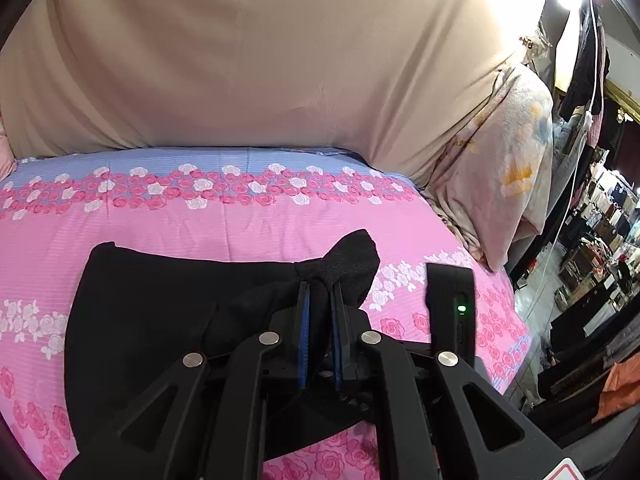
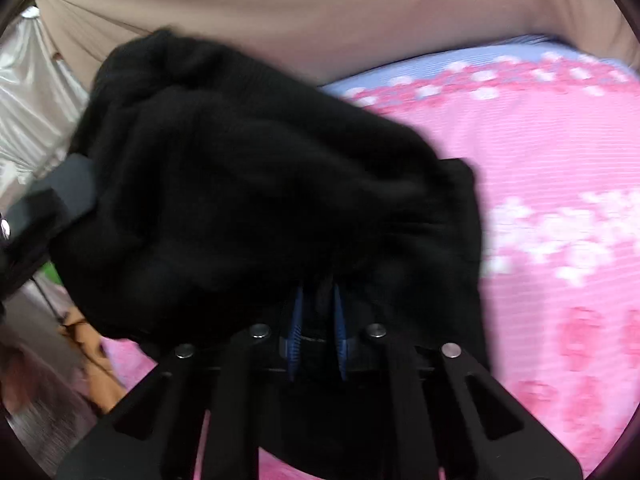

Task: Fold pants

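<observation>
Both tongs grip the black pants: left tongs pinch a bunched corner, right tongs clamp a heaped fold above the bed.

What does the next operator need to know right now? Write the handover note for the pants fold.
Left tool: shut on a bunched fold of the black pants.
Right tool: shut on the pants, a bunched mass of cloth raised in front of it; that view is blurred.
Pants: the rest lies spread on the pink floral bedsheet.
Done: both tools have a grip on the cloth, and a fold is under way.
Left: lay the lifted part down, flatten it, finish the folds, release both tools.
</observation>
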`<state>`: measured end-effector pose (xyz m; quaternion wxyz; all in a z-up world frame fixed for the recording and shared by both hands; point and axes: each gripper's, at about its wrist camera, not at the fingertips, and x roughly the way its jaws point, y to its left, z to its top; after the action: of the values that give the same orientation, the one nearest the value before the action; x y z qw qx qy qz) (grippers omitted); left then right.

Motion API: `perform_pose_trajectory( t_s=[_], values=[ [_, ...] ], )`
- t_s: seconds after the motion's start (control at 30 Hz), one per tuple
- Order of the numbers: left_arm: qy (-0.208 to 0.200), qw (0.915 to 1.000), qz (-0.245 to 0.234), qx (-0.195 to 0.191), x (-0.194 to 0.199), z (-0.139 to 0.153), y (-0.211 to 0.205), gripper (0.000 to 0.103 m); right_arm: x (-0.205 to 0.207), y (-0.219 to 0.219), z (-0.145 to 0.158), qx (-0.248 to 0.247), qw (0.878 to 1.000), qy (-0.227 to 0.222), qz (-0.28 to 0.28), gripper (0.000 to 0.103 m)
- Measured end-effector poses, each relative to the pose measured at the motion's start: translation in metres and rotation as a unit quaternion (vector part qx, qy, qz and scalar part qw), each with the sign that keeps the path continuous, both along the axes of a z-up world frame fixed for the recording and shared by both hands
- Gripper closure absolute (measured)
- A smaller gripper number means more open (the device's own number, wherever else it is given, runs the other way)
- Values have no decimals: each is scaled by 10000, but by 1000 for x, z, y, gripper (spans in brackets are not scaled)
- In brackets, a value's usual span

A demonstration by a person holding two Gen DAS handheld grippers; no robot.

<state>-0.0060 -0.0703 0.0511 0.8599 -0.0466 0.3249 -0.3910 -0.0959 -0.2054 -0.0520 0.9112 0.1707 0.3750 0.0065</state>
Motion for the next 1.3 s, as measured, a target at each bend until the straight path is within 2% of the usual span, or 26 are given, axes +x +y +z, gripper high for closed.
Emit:
perform_pose_trajectory(
  t_s=[0.07, 0.17, 0.2, 0.23, 0.33, 0.4, 0.43, 0.5, 0.53, 0.6, 0.67, 0.73, 0.77, 0.8, 0.83, 0.9, 1.0, 1.07, 1.17, 1.2, 1.23, 1.3],
  values=[
    [32, 10000, -26, 46, -1, -4, -4, 96, 5, 4, -5, -127, 9999, 86, -25, 89],
    [76, 9996, -132, 257, -5, -15, -14, 96, -20, -2, 3, -252, 9995, -31, -183, 85],
    [81, 9991, -206, 350, -8, -20, -20, 96, -40, -11, 10, -319, 9987, -137, -382, 77],
    [98, 9988, -246, 404, -10, -25, -24, 96, -57, -19, 16, -406, 9971, -231, -593, 63],
    [241, 9968, -493, 585, -16, -46, -42, 90, -109, -46, 28, -699, 9876, -373, -1354, 49],
    [442, 9938, -726, 715, -18, -68, -59, 74, -132, -62, 31, -637, 9832, -382, -1670, 48],
    [520, 9925, -768, 801, -19, -77, -65, 70, -135, -67, 32, -560, 9831, -398, -1698, 47],
    [378, 9928, -693, 904, -26, -84, -70, 58, -137, -69, 31, -467, 9835, -400, -1700, 43],
    [288, 9927, -682, 949, -32, -82, -69, 54, -131, -68, 31, -438, 9844, -397, -1658, 39],
    [184, 9929, -710, 934, -41, -74, -61, 41, -115, -64, 30, -255, 9884, -419, -1436, 36],
    [1, 9940, -531, 955, -49, -64, -43, 34, -97, -53, 28, -237, 9909, -349, -1280, 35],
    [-175, 9946, -293, 979, -53, -55, -24, 33, -79, -43, 20, -332, 9928, -212, -1131, 32],
    [-244, 9942, -128, 1036, -53, -52, -13, 31, -69, -35, 16, -279, 9940, -176, -1041, 32],
    [-315, 9935, 78, 1087, -51, -50, 0, 29, -64, -28, 13, -283, 9953, -117, -922, 45],
    [-338, 9929, 208, 1120, -48, -49, 7, 29, -59, -21, 12, -406, 9952, -79, -882, 67],
    [-363, 9910, 451, 1205, -42, -51, 22, 28, -56, -3, 23, -688, 9942, -247, -786, 84],
    [-187, 9908, 675, 1156, -30, -55, 42, 28, -67, 3, 50, -879, 9903, -645, -861, 90],
    [-113, 9905, 785, 1120, -24, -59, 52, 28, -71, -3, 53, -974, 9886, -610, -975, 92],
    [1, 9883, 940, 1202, -15, -69, 58, 28, -63, -21, 25, -1454, 9774, 124, -1531, 94],
    [63, 9877, 959, 1231, -12, -73, 60, 28, -64, -27, 16, -1421, 9749, 308, -1683, 94],
    [112, 9870, 980, 1268, -10, -77, 60, 28, -69, -29, 17, -1281, 9759, 244, -1747, 94],
    [170, 9855, 1024, 1341, -6, -83, 59, 28, -75, -20, 36, -1196, 9787, -127, -1667, 93]
  ],
)
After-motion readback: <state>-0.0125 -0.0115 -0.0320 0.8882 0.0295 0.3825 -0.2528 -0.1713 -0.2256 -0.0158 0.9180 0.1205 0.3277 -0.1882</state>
